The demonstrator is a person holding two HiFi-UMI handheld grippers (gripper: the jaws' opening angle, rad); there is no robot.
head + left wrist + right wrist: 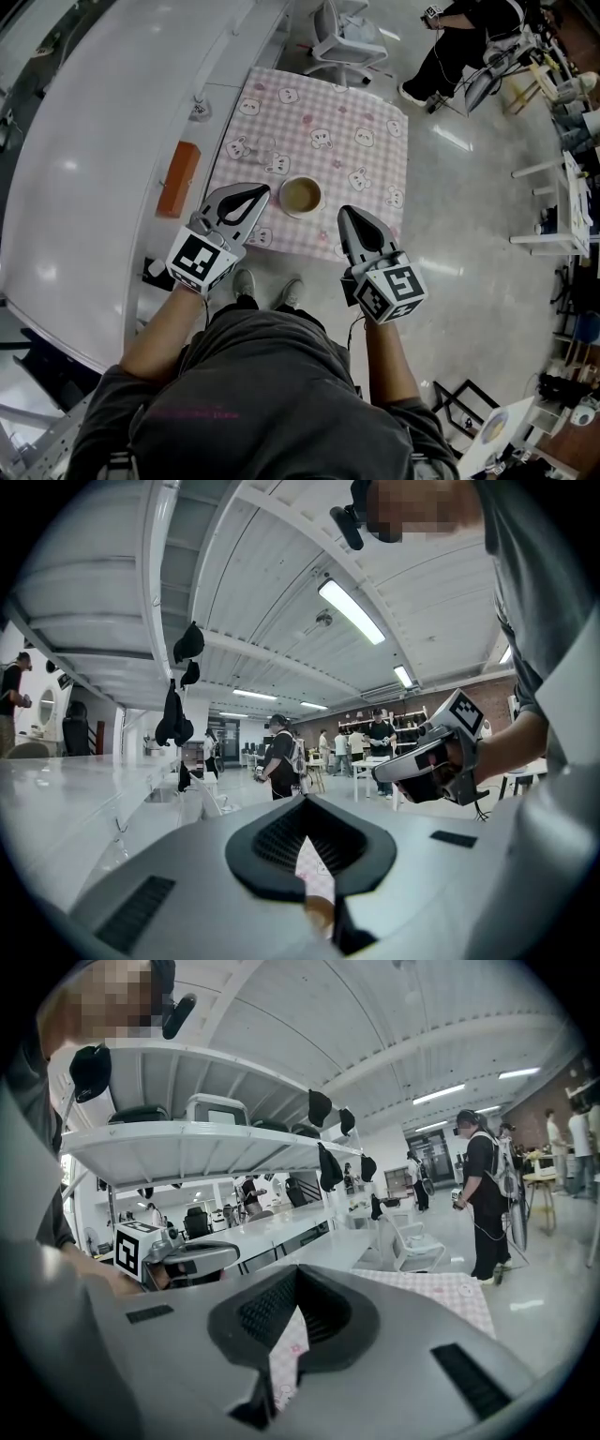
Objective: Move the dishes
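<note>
A white bowl (301,196) with a tan inside stands on the pink checked cloth with bear prints (323,127), near the cloth's front edge. My left gripper (263,190) is just left of the bowl and my right gripper (344,213) is just right of it. Neither touches the bowl. Both are shut with nothing held. In the left gripper view, my left gripper (307,803) shows a strip of cloth and a tan bit of the bowl (320,912) through the slit between its jaws. Only cloth shows below my right gripper (298,1269) in the right gripper view.
A clear glass (266,152) stands on the cloth behind the bowl, to its left. An orange box (178,178) lies on the long white counter (103,141) left of the cloth. A white chair (342,39) stands beyond the table. A seated person (464,42) is at the far right.
</note>
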